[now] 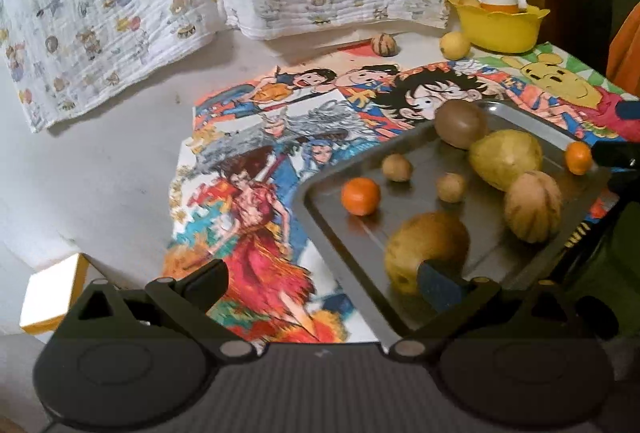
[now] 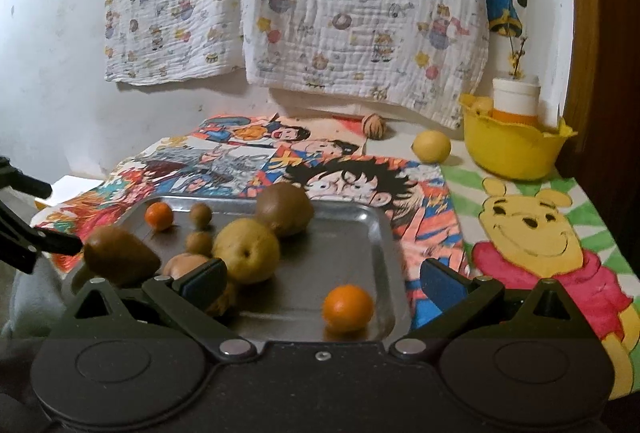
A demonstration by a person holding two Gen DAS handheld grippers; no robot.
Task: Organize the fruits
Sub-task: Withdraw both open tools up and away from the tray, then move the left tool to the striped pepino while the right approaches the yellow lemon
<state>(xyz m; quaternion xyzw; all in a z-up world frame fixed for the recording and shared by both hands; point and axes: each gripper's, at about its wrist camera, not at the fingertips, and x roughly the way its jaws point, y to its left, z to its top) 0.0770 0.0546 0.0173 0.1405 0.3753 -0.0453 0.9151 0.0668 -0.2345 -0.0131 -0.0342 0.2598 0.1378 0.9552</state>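
A metal tray (image 1: 412,209) (image 2: 344,245) on the cartoon-print cloth holds several fruits: a kiwi (image 1: 460,123) (image 2: 285,209), a yellow-green pear (image 1: 506,159) (image 2: 246,251), a striped melon-like fruit (image 1: 532,207), two small brown fruits and two small oranges. My left gripper (image 1: 324,283) is open over the tray's left edge. Its right finger (image 1: 440,285) overlaps a big yellow-brown fruit (image 1: 426,249) (image 2: 120,255). My right gripper (image 2: 322,281) is open at the tray's near edge, and one orange (image 2: 347,307) (image 1: 578,157) lies loose just ahead between its fingers. The other orange (image 1: 360,195) (image 2: 159,216) sits at the tray's left end.
A yellow bowl (image 1: 500,25) (image 2: 512,149) with a white jar in it stands at the back right. A lemon (image 1: 455,45) (image 2: 431,147) and a small striped fruit (image 1: 384,45) (image 2: 374,127) lie on the table near it. A printed white cloth hangs on the wall behind.
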